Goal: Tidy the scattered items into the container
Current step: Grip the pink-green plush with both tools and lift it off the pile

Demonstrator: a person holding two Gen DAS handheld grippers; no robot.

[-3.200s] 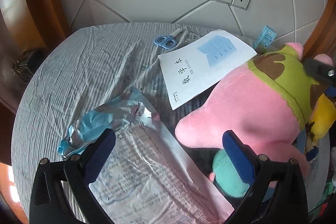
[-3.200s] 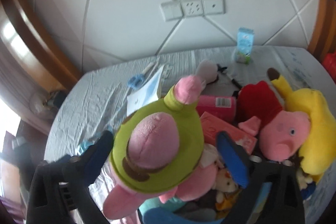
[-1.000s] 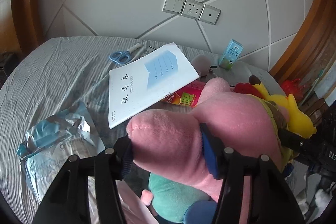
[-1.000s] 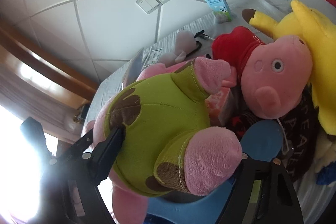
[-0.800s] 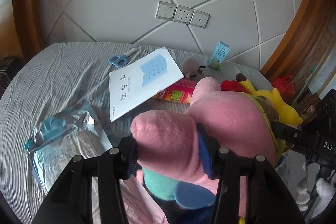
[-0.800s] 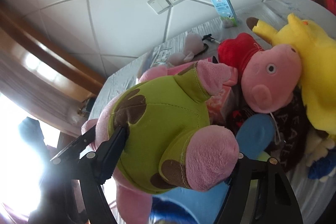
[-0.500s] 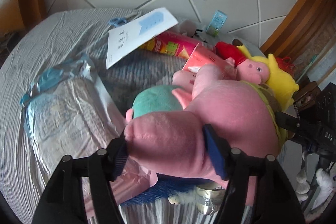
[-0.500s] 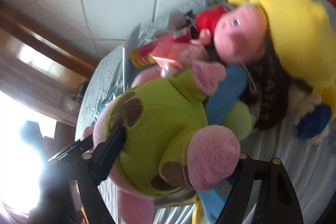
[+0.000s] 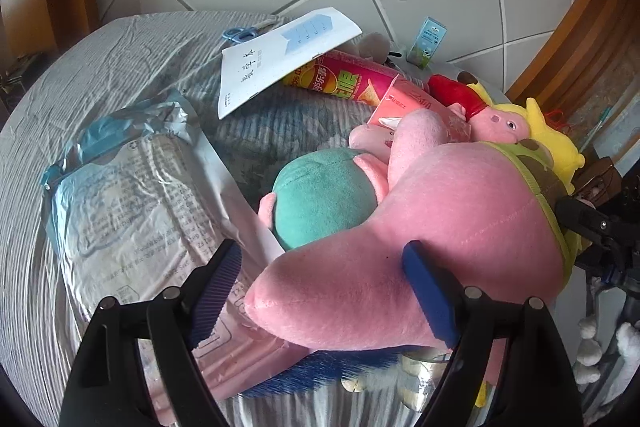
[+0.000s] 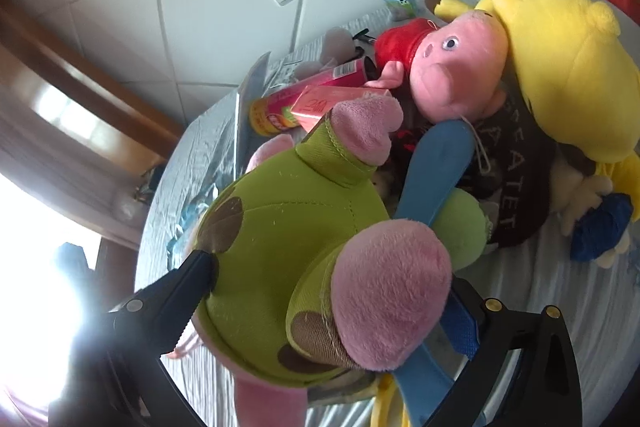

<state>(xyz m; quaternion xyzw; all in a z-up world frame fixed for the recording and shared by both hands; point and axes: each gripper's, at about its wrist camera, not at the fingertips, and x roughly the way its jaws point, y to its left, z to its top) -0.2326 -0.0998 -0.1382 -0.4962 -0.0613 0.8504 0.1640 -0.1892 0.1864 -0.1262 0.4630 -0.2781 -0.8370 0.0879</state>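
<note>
Both grippers tilt steeply down over the heap at the striped bedsheet's [image 9: 120, 67] right edge. The left gripper [image 9: 324, 281] has just been spreading its jaws, and its ribbed blue pads now stand clear of the pink starfish plush [image 9: 432, 227], whose fuzzy pointed arm lies between them. The right gripper [image 10: 332, 291] has just been widening too, jaws straddling the toy's green shorts without squeezing. The plush rests atop the pile, against a soft teal plush [image 9: 324, 195] and a glossy pink box [image 9: 416, 103].
</note>
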